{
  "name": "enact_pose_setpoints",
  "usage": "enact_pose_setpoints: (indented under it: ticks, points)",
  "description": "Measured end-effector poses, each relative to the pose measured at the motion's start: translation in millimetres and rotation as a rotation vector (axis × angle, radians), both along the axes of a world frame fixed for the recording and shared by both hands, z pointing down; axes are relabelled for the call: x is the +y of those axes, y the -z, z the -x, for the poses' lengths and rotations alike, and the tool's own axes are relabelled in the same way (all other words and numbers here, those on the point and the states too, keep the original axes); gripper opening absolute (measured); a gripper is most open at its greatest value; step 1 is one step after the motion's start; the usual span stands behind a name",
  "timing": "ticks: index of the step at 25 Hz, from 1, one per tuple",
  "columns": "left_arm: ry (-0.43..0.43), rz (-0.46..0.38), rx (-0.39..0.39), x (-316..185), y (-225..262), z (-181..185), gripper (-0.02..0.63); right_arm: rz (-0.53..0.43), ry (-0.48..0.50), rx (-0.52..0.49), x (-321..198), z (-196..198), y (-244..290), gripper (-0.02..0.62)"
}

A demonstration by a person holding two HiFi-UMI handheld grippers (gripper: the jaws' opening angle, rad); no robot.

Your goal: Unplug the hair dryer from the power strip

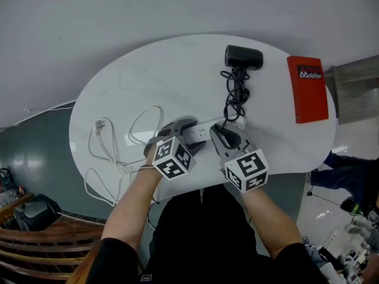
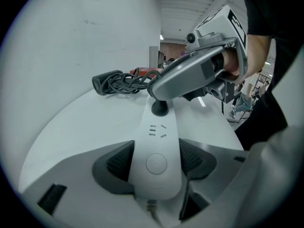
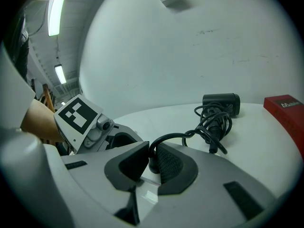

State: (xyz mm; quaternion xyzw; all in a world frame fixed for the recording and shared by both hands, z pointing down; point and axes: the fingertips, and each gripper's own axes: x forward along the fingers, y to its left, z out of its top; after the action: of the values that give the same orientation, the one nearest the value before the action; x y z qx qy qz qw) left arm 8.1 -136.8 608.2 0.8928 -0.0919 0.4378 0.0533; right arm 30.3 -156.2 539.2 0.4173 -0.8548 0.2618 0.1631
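A white power strip [image 1: 200,134] lies on the white oval table [image 1: 148,76]. In the left gripper view my left gripper [image 2: 156,160] is shut on the strip [image 2: 159,132], a pad against each long side near its cable end. The hair dryer's black plug [image 2: 159,107] sits in the strip's far socket. My right gripper [image 3: 151,158] is shut on that plug [image 3: 153,163], with the black cord [image 3: 213,125] looping out from between the pads. The black hair dryer [image 1: 243,57] rests at the table's far edge, its cord [image 1: 235,93] coiled in front of it.
A red book [image 1: 308,89] lies at the table's far right. The strip's white cable [image 1: 112,149] snakes across the left part of the table and ends in a loose plug [image 1: 99,125]. Wooden chairs [image 1: 41,235] stand at the lower left.
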Motion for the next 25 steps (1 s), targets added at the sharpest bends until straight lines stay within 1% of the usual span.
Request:
enact_pose_setpoints:
  ticks: [11, 16, 25]
  points:
    - [-0.025, -0.005, -0.005, 2.4, -0.4, -1.8, 0.273, 0.020, 0.000, -0.019, 0.8, -2.9, 0.5, 0.058]
    - [-0.019, -0.006, -0.008, 2.3, -0.6, -1.5, 0.270, 0.024, -0.013, -0.024, -1.7, -2.5, 1.2, 0.058]
    - [-0.022, 0.003, -0.041, 3.5, -1.9, -2.7, 0.273, 0.028, 0.001, -0.019, 3.7, -4.2, 2.7, 0.058]
